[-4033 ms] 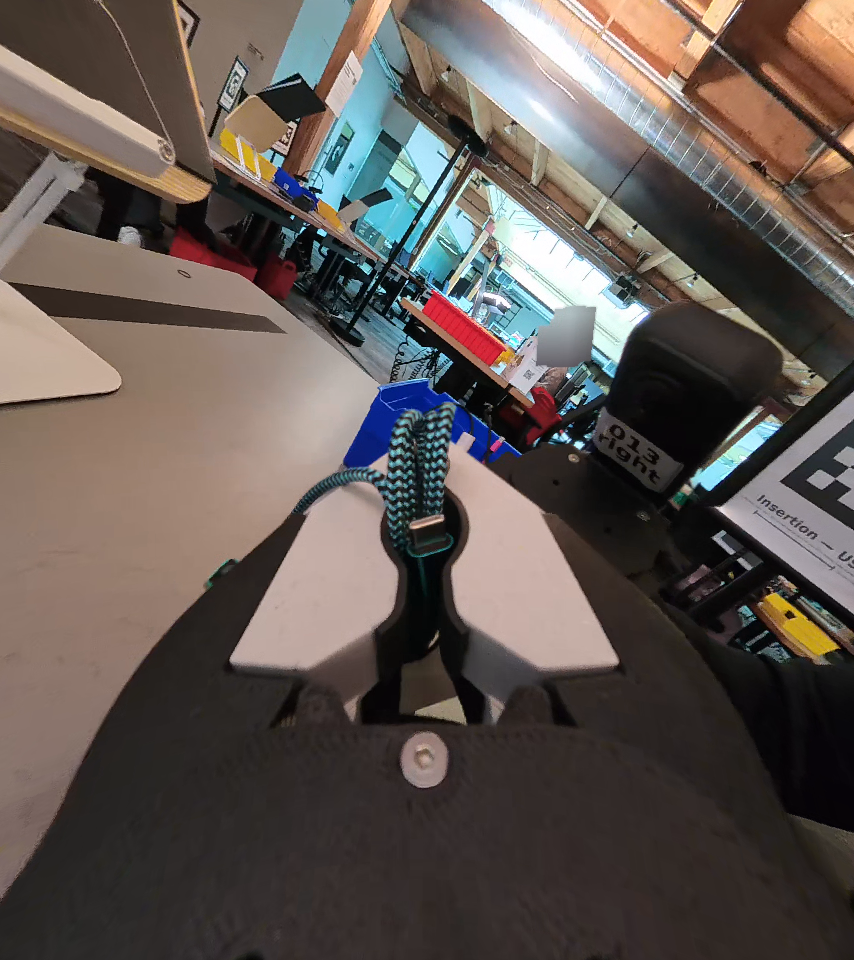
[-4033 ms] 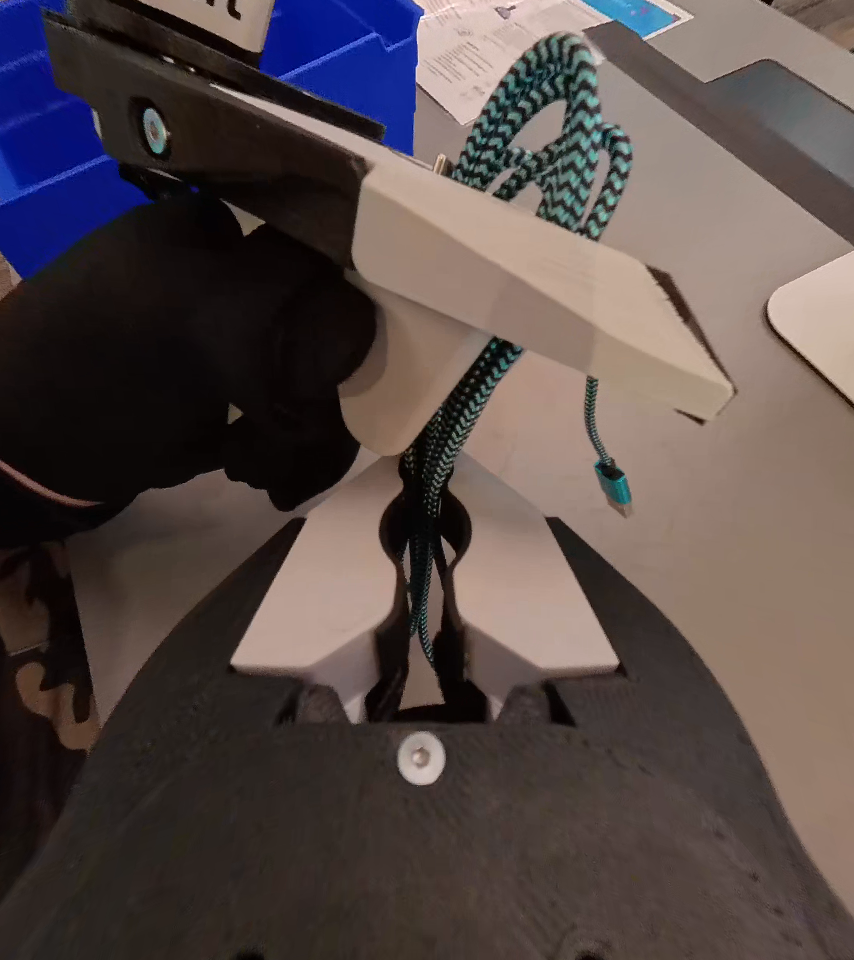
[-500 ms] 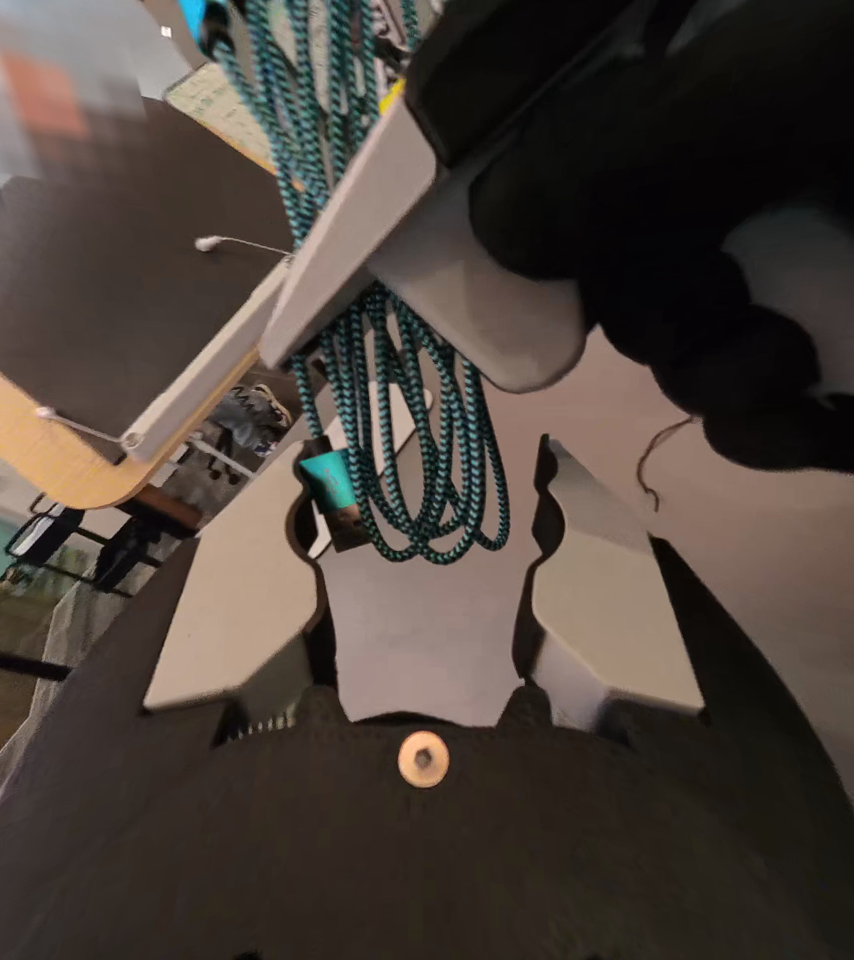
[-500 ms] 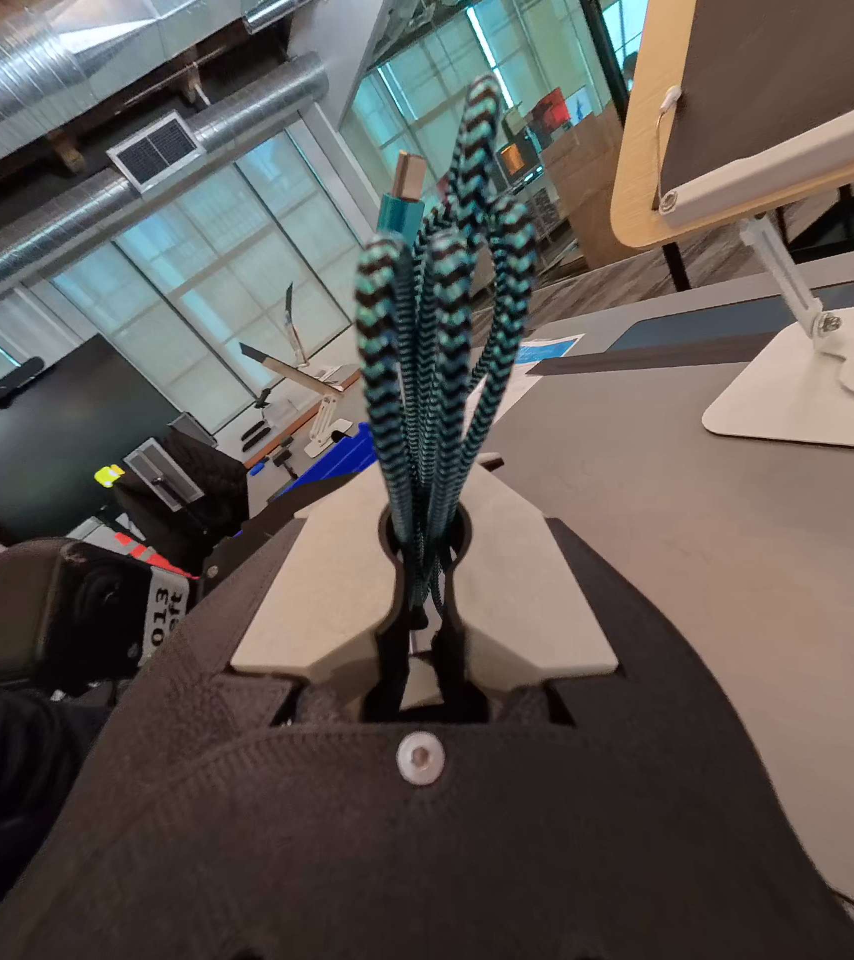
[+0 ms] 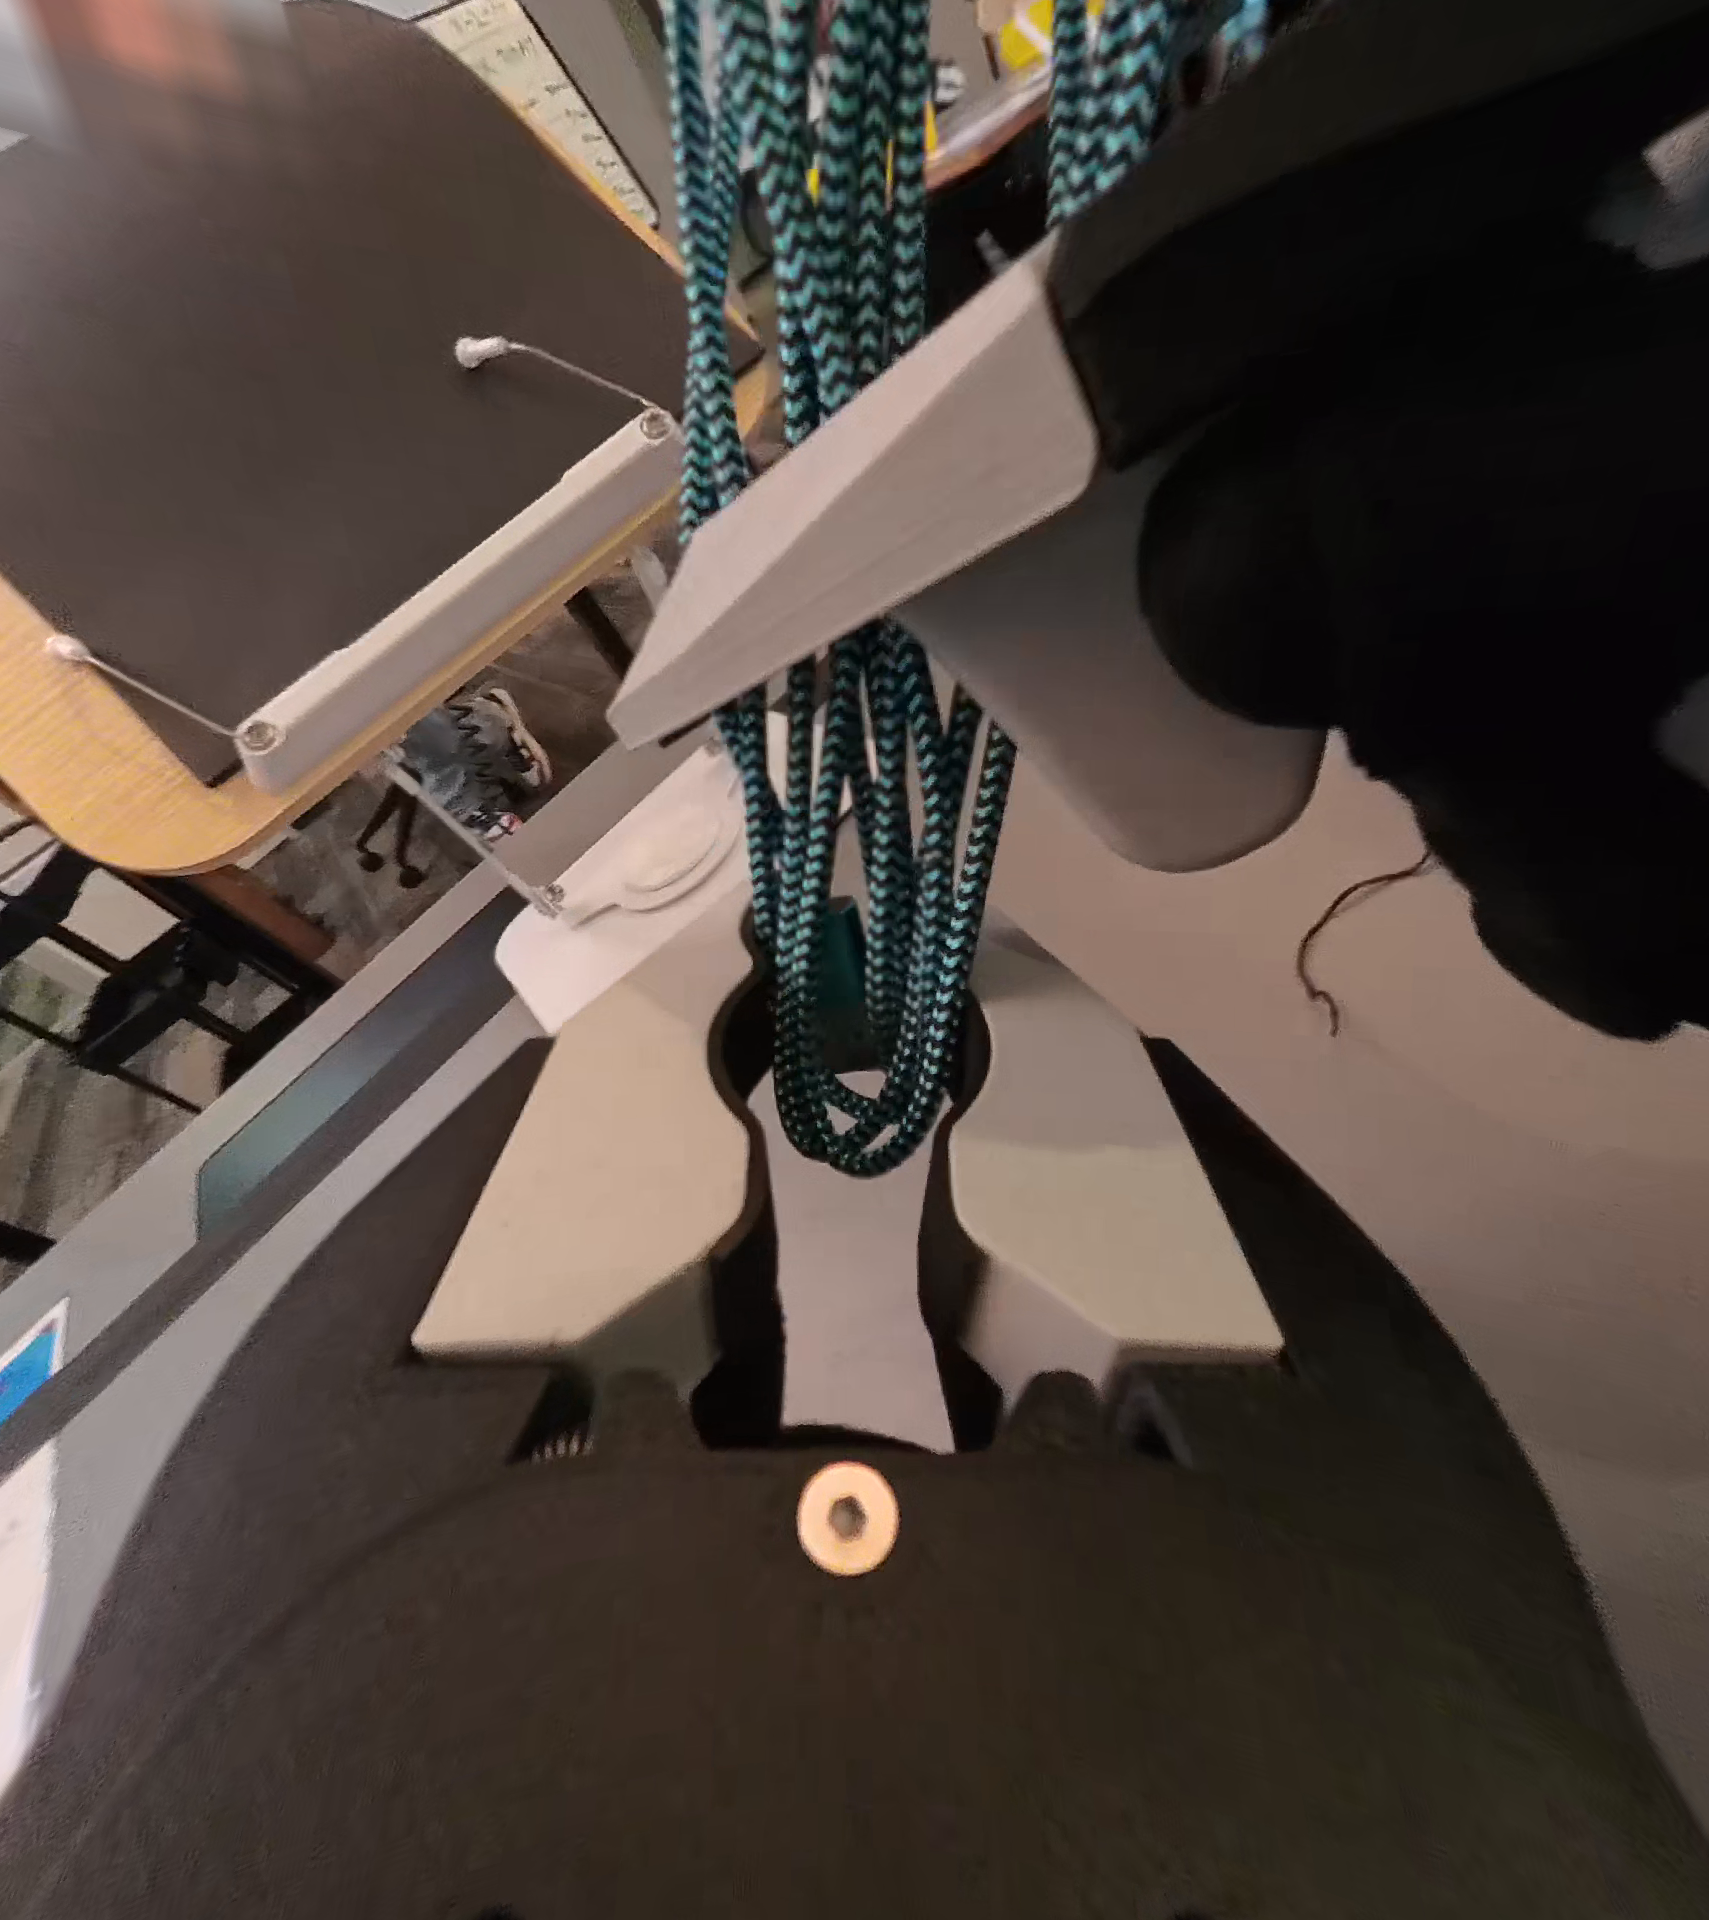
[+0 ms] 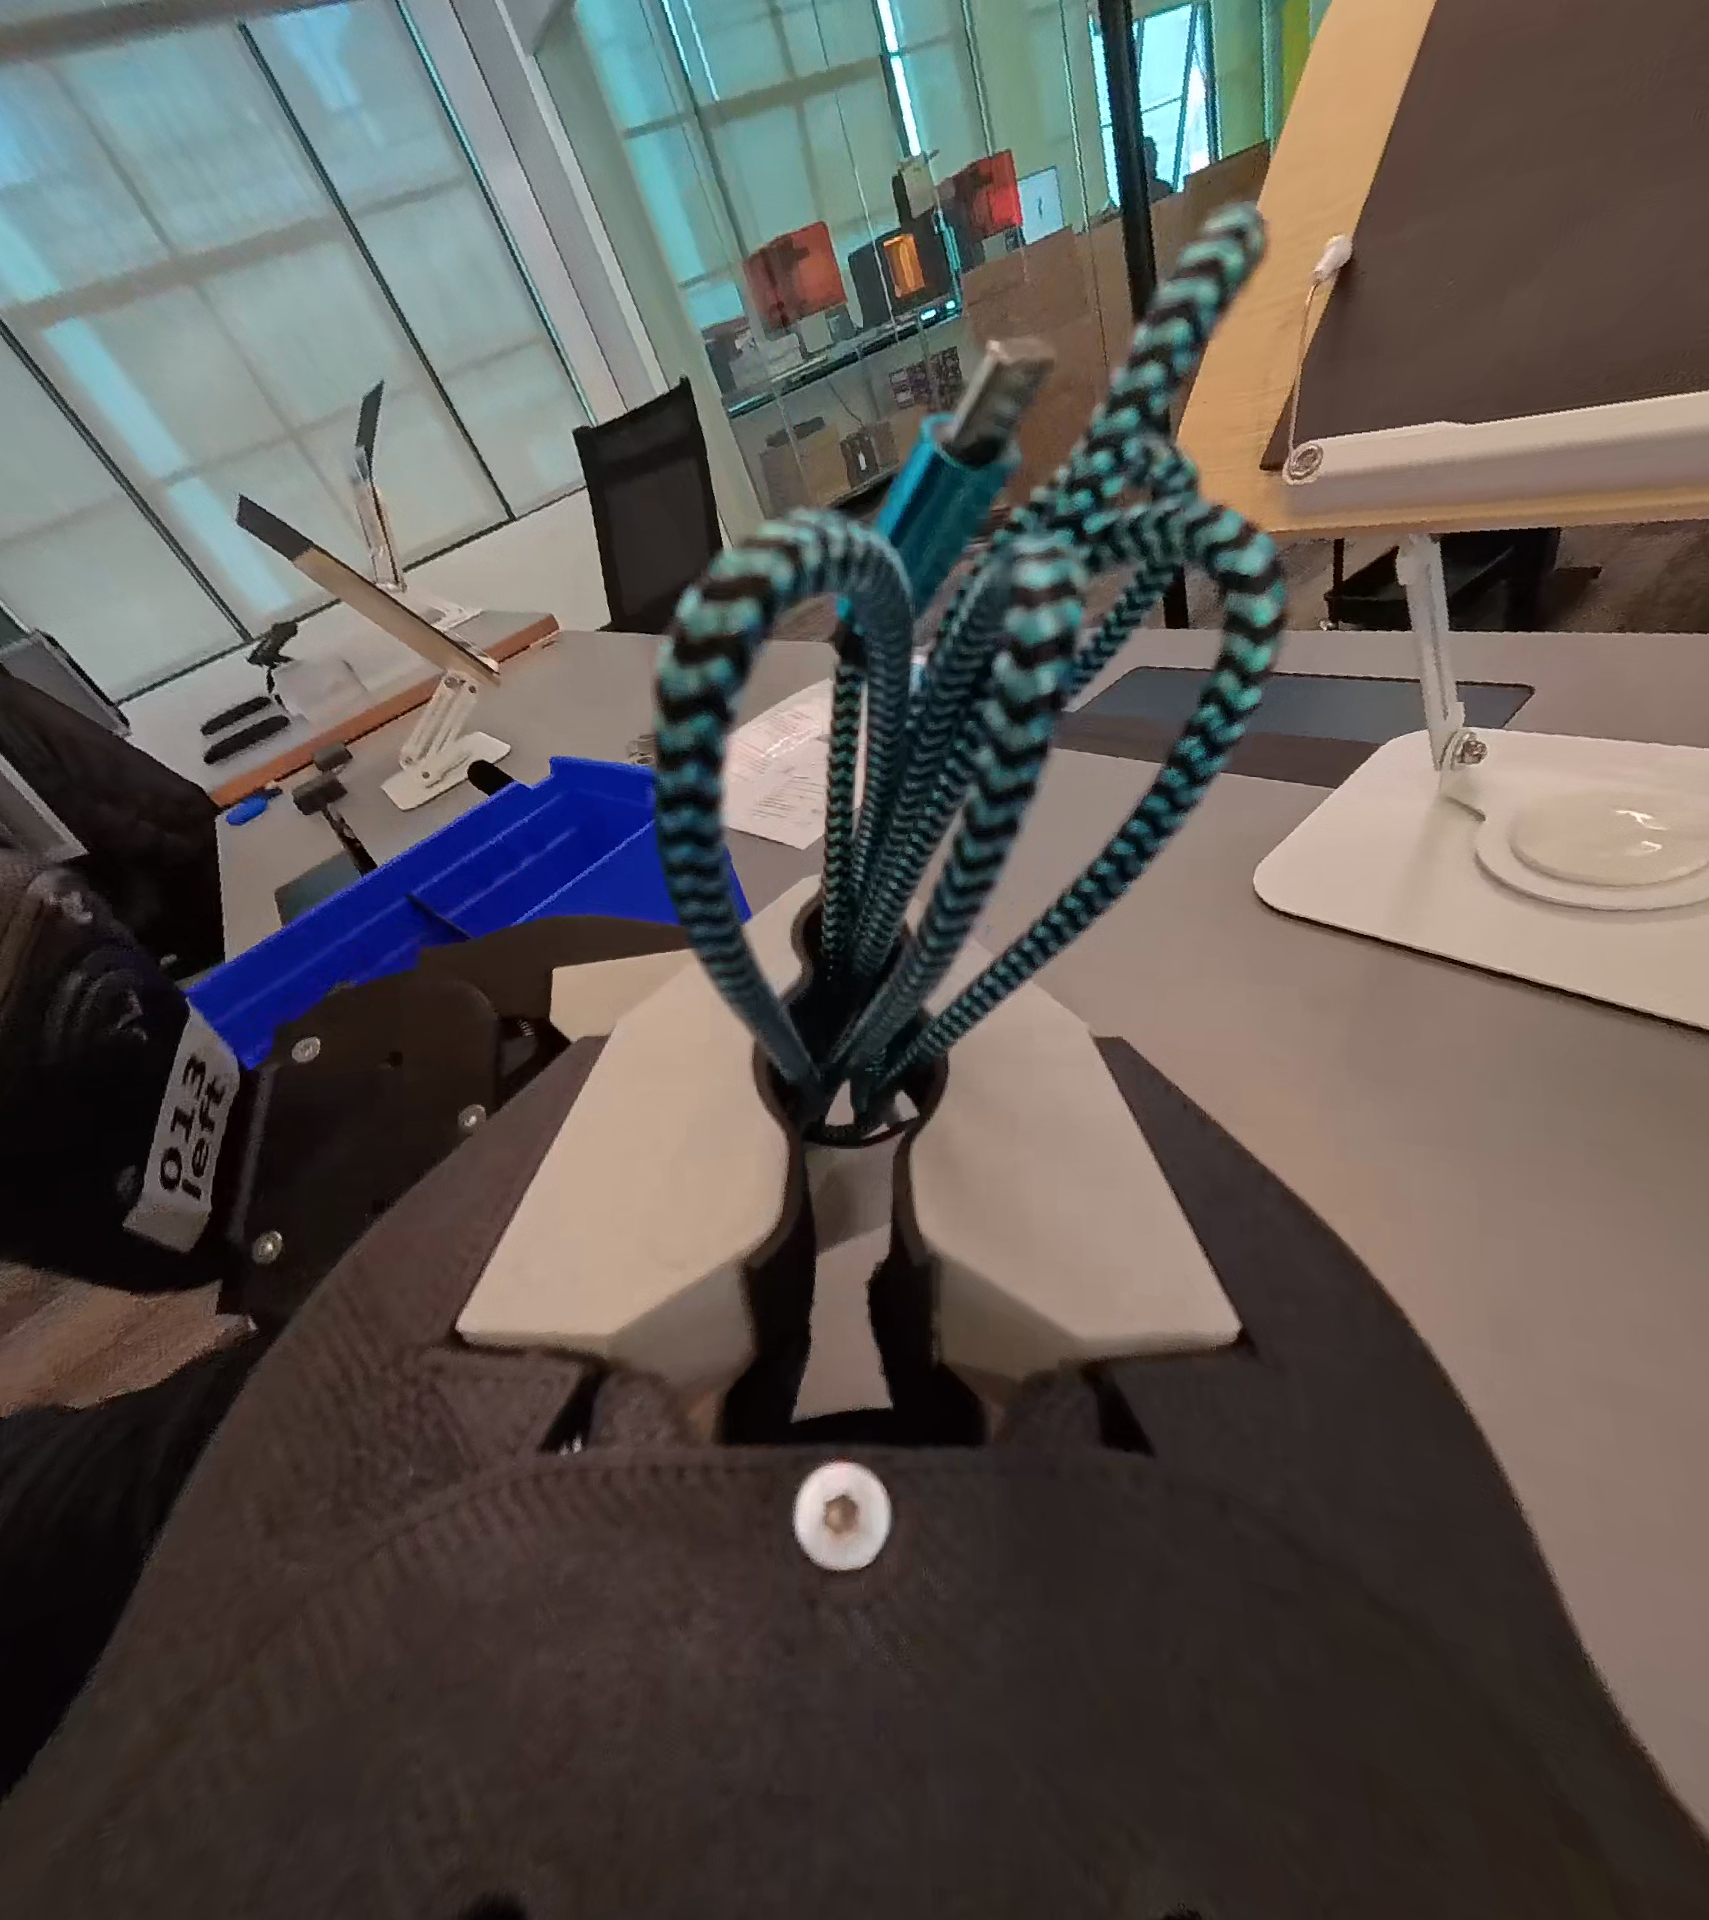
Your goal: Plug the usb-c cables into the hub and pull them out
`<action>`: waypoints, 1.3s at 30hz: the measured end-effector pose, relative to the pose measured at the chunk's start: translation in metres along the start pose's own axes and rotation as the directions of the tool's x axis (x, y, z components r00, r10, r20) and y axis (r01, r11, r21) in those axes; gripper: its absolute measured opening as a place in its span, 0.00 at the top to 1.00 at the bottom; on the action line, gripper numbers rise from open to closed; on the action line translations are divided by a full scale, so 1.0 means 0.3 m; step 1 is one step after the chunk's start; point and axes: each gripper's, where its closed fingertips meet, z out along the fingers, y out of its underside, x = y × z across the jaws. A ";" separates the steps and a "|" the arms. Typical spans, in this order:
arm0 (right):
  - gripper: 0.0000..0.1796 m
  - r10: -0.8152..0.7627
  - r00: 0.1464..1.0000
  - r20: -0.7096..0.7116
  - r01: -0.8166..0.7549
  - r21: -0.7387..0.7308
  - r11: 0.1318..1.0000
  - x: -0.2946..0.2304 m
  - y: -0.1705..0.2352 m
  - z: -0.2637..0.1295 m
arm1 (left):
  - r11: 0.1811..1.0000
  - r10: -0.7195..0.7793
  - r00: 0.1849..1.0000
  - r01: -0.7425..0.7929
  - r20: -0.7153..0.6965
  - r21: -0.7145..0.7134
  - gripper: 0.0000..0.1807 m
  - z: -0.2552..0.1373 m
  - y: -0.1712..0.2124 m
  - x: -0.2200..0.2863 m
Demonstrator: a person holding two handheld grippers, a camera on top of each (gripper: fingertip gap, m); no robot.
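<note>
A teal-and-black braided USB cable [image 6: 694,727] is bunched in several loops. My right gripper [image 6: 855,997] is shut on the bundle; the loops and a teal plug [image 6: 964,457] stick up out of it. In the left wrist view the loops [image 5: 808,208] hang down past a right gripper finger [image 5: 881,520] into the notch of my left gripper [image 5: 855,997]. The left jaws stand narrowly apart around the loop ends, with a gap at each side. A second teal plug [image 5: 845,935] shows behind the loops. No hub is in view.
A white stand base [image 6: 1556,894] with a tilted dark board [image 6: 1556,208] stands on the grey table [image 6: 1452,1247] to the right. A blue bin [image 6: 517,862] and a paper sheet [image 6: 777,769] lie behind the grippers. A black-gloved hand [image 5: 1504,623] holds the right gripper. Left tips to right tips: about 6 centimetres.
The left jaws have narrowed from wide open to a small gap, and the hanging loops now sit in their notch. The right gripper still holds the bundle. Four seconds ago both grippers were shut on the cable.
</note>
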 end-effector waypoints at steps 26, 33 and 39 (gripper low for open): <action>0.79 0.037 0.964 0.264 -0.019 -0.070 0.997 -0.053 -0.024 -0.047 | 0.924 -0.302 0.833 0.376 -0.464 0.072 0.93 -0.046 -0.051 0.076; 0.91 0.068 0.957 0.281 -0.055 -0.053 0.997 -0.056 -0.031 -0.039 | 0.936 -0.270 0.849 0.343 -0.454 0.084 0.94 -0.045 -0.058 0.091; 0.94 0.103 0.955 0.278 -0.100 -0.024 0.995 -0.041 -0.033 -0.044 | 0.938 -0.269 0.856 0.337 -0.441 0.084 0.94 -0.042 -0.058 0.091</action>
